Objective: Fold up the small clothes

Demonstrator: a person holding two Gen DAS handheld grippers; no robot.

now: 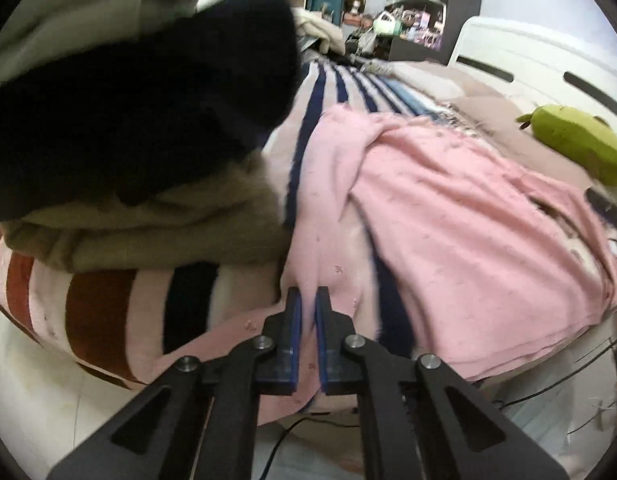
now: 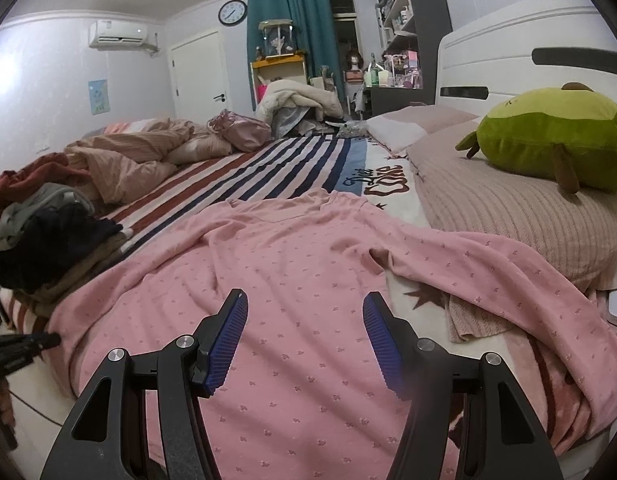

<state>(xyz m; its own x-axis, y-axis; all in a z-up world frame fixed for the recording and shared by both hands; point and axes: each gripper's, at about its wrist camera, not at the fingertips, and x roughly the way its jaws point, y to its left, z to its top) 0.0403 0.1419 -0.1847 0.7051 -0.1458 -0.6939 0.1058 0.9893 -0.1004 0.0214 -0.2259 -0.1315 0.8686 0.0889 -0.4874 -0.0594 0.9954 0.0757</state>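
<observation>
A pink long-sleeved garment [image 1: 448,220] with a small printed pattern lies spread out and wrinkled on the striped blanket [image 2: 268,168] of a bed. My left gripper [image 1: 308,294] is shut on a raised fold of the garment at its left edge, near the bed's front side. In the right wrist view the same pink garment [image 2: 308,248] fills the foreground, one sleeve trailing to the right over the pillow's edge. My right gripper [image 2: 304,304] hovers open just above the garment's lower body, with nothing between its blue pads [image 2: 228,340].
A pile of dark and olive clothes [image 1: 148,216] sits close on the left, the same pile of clothes [image 2: 48,240] at the bed's left edge. A green plush toy [image 2: 556,132] rests on a ribbed pillow [image 2: 508,208] at right. A crumpled duvet [image 2: 128,160] lies farther back. Pale floor [image 1: 36,380] lies below the bed edge.
</observation>
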